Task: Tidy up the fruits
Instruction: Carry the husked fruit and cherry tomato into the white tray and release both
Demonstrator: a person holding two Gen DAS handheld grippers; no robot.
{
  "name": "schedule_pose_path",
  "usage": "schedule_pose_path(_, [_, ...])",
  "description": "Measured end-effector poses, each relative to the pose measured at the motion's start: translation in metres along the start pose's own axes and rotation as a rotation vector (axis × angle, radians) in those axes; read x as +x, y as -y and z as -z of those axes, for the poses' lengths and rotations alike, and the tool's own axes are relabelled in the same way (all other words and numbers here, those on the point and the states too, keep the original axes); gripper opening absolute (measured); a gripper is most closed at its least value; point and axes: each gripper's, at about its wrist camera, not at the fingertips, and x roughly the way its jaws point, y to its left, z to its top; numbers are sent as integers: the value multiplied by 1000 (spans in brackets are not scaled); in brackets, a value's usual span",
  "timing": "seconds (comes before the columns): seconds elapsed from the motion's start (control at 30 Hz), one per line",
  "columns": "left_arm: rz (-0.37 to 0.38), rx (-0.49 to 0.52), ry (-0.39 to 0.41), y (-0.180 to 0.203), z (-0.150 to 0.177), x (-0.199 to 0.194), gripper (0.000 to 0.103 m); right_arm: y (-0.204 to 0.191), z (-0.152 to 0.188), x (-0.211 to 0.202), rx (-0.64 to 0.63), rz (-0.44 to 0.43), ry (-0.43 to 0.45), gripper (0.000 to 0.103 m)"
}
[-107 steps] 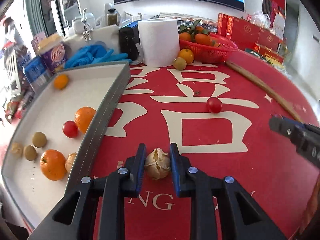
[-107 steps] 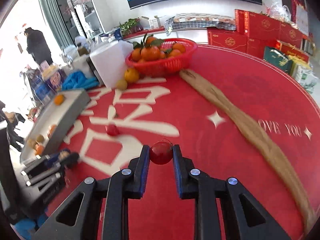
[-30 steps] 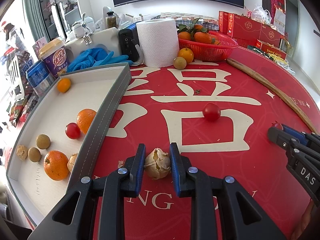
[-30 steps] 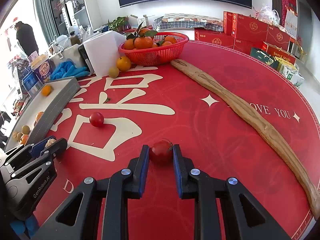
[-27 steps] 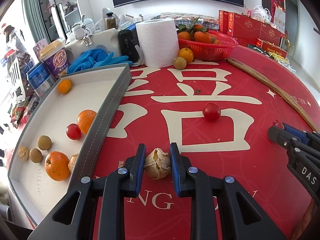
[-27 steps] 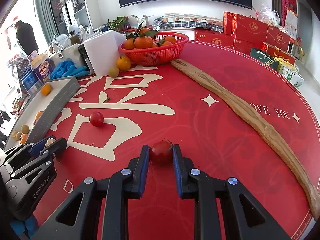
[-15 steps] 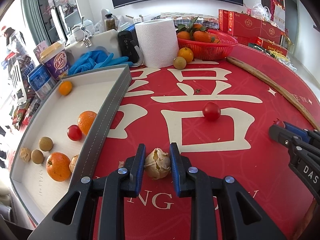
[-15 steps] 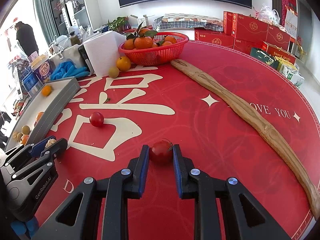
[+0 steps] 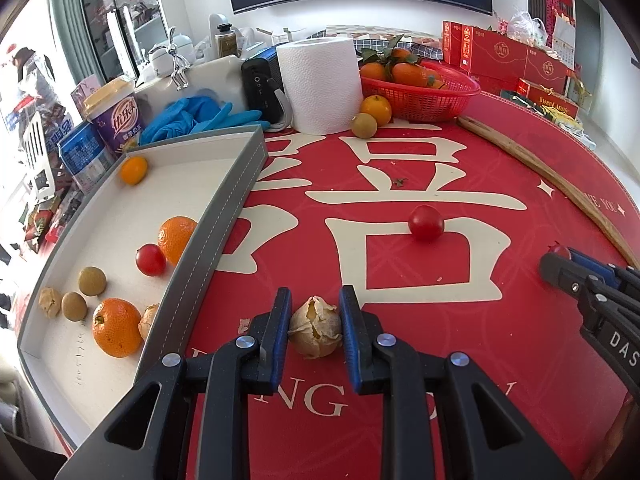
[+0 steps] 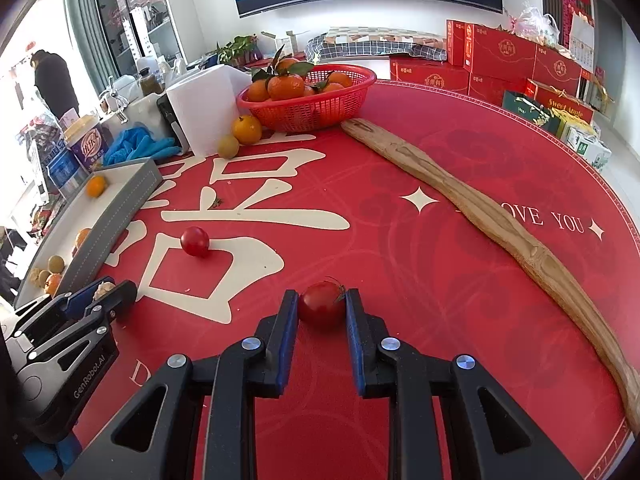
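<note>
Papery and cracked, the pale husked fruit (image 9: 315, 333) sits pinched between the blue pads of the left gripper (image 9: 314, 330), jaws nearly closed on it, low over the red tablecloth (image 9: 460, 360) just beside the grey wall of the tray (image 9: 208, 248). That shell looks brittle: any harder squeeze could crush it, and a split piece could flake off on the way over the wall. Over on the other side, the right gripper (image 10: 322, 308) has its jaws drawn in tight on a red tomato (image 10: 321, 309), also down by the cloth. Smooth, round skin, so a quick swing could pop it out sideways and send it rolling. 1 more tomato (image 9: 426, 222) waits loose on the white lettering, well apart from both tools. Inside the tray, 2 oranges (image 9: 117, 333) and several small fruits crowd the near end; a careless drop there could knock them about. Both grippers heading for the same tray could also clash.
</note>
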Motion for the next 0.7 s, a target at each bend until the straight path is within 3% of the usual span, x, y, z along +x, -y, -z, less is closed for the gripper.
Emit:
schedule_pose_path(0.13, [-13,8,-2,2,1,-2,26,0,0,0,-4,-5,-1,24])
schedule_pose_path(0.23, [24,-7,-34,0,-2,-7,26,4,-2,0,2,-39,-18,24])
schedule_pose_path(0.43, [42,-48,30,-21,-16,-39,26,9,-7,-11,21,-79,-23,24])
schedule_pose_path(0.7, [-12,-108,26,-67,-23,-40,26,-16,-22,-17,-11,-124,-26,24])
